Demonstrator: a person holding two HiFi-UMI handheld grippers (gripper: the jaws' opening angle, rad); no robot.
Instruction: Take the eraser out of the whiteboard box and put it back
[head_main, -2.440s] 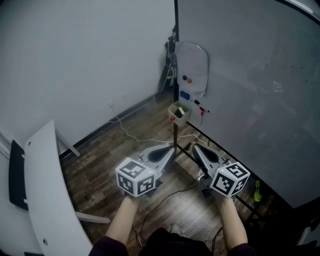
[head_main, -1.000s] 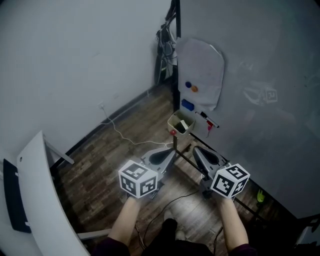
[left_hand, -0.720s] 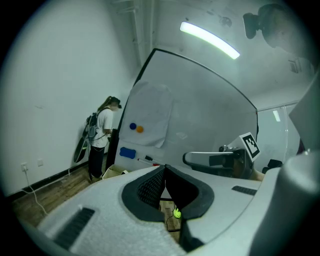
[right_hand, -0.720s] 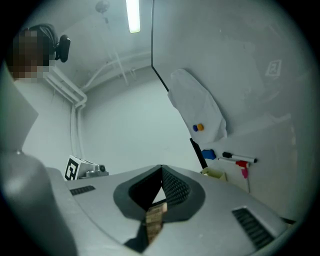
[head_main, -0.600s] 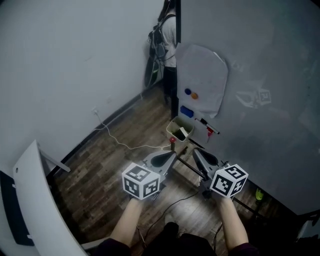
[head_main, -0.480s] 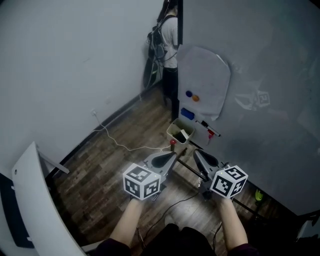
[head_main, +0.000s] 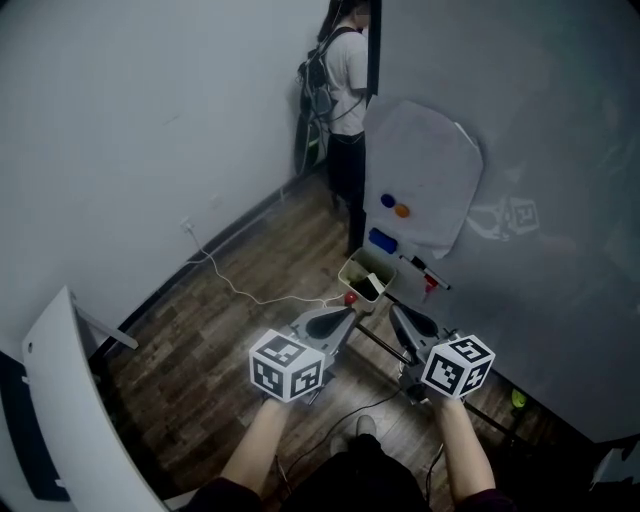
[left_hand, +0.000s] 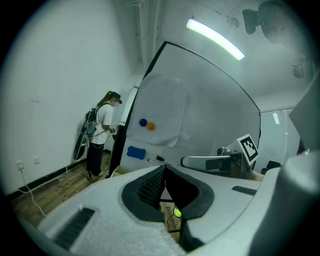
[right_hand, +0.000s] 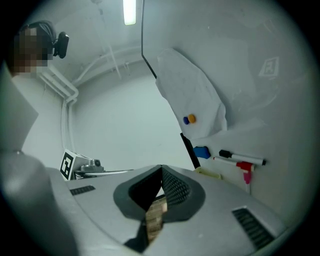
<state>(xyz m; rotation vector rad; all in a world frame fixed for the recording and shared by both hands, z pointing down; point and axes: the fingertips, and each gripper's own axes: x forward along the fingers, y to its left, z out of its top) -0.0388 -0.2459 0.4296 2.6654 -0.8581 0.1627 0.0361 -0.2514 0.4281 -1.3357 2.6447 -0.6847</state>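
Both my forearms reach forward, side by side. My left claw (head_main: 348, 316) and right claw (head_main: 394, 311) are closed and empty, near the box (head_main: 352, 268) holding the eraser (head_main: 375, 286).

The box (head_main: 366, 276) sits beside the whiteboard (head_main: 530, 140) (person (head_main: 346, 80) beyond).

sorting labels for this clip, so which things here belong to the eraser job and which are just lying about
Job: whiteboard box; eraser tucked in it; left tool and right tool, both shut and empty.

Lying about: blue block, markers, two round magnets and white sheet on the whiteboard; floor cable; person by the wall; white table.
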